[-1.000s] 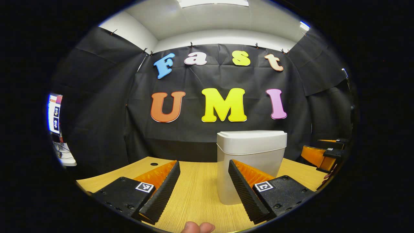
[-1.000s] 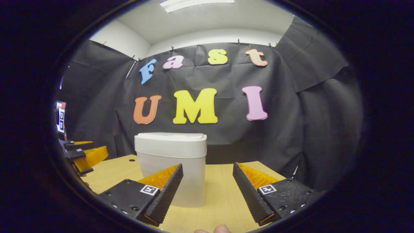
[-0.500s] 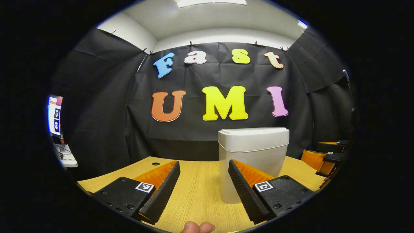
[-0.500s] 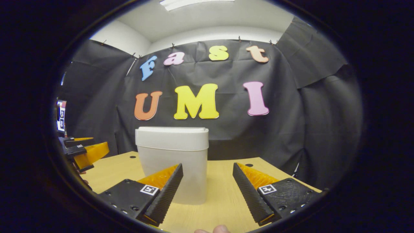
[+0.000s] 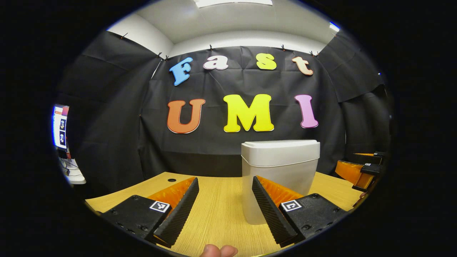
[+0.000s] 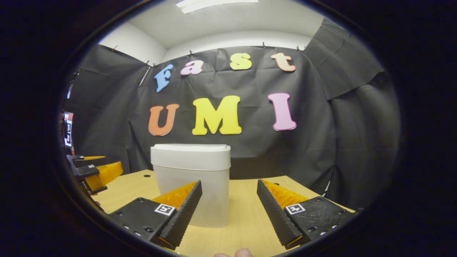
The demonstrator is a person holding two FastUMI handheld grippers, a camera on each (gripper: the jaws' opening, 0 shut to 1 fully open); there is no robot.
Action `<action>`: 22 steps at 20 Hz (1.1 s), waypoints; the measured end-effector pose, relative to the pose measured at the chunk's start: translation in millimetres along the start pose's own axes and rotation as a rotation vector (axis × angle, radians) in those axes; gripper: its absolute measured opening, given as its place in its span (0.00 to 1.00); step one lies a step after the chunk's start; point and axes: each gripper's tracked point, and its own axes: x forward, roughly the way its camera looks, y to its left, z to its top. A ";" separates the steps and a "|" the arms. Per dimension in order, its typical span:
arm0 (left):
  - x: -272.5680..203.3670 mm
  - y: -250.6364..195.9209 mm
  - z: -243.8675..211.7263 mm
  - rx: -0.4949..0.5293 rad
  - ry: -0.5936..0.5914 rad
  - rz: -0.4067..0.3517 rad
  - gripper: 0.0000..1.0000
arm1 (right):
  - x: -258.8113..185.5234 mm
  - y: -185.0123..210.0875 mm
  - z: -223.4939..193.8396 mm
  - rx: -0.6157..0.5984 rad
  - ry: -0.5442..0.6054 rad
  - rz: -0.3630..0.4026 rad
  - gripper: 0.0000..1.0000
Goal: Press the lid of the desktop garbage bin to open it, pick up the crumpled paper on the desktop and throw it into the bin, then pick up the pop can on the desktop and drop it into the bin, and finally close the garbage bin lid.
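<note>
While its lid [image 5: 280, 144] sits flat & closed, the white bin [image 5: 280, 178] stands upright on the wood tabletop [image 5: 217, 214], towards the back, near the black cloth wall [image 5: 221, 150]. From the left gripper view it's ahead & a bit right, partly behind the left tool's [image 5: 225, 184] right finger; from the right gripper view the bin [image 6: 192, 185] is ahead & left, behind the right tool's [image 6: 229, 185] left finger. Both tools have fingers spread wide, nothing between them, apart from the bin. Right tool [image 5: 360, 169] shows at the far right edge of the left gripper view, left tool [image 6: 94, 167] at the far left of the right gripper view, bin between them. Small round hole [image 5: 171, 180] in the tabletop back left. Fingertip [image 5: 217, 250] of the person at the bottom edge. Screen [image 5: 60, 126] far left.
</note>
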 end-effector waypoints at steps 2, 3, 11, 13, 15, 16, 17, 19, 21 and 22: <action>-0.6 1.0 1.1 0.003 -0.004 0.004 0.97 | -1.3 -0.9 2.2 0.000 -0.004 -0.002 0.94; -0.2 1.4 1.9 0.006 -0.005 0.005 0.97 | -2.1 -0.5 2.4 0.000 -0.006 -0.004 0.94; -2.5 2.1 3.4 0.010 -0.015 0.007 0.97 | -6.8 0.3 3.5 -0.011 -0.010 -0.008 0.96; -2.2 0.0 4.1 0.008 -0.013 0.003 0.97 | -6.9 1.8 3.5 -0.013 -0.012 -0.008 0.96; -3.0 0.6 3.9 0.010 -0.015 0.002 0.97 | -8.7 2.6 3.0 -0.014 -0.010 -0.005 0.96; -2.4 -0.1 5.0 0.010 -0.018 0.002 0.97 | -9.2 3.1 3.1 -0.015 -0.011 -0.004 0.96; -2.3 -0.4 5.5 0.010 -0.020 0.000 0.97 | -9.2 3.4 3.6 -0.016 -0.014 -0.004 0.96; -3.1 1.5 5.8 0.009 -0.019 0.002 0.97 | -9.3 3.1 3.1 -0.016 -0.013 -0.007 0.96; -3.3 1.3 5.3 0.007 -0.019 0.000 0.97 | -10.3 4.0 2.5 -0.019 -0.012 -0.008 0.96; -3.4 1.2 5.6 0.008 -0.021 0.000 0.97 | -11.0 4.2 2.7 -0.021 -0.012 -0.008 0.96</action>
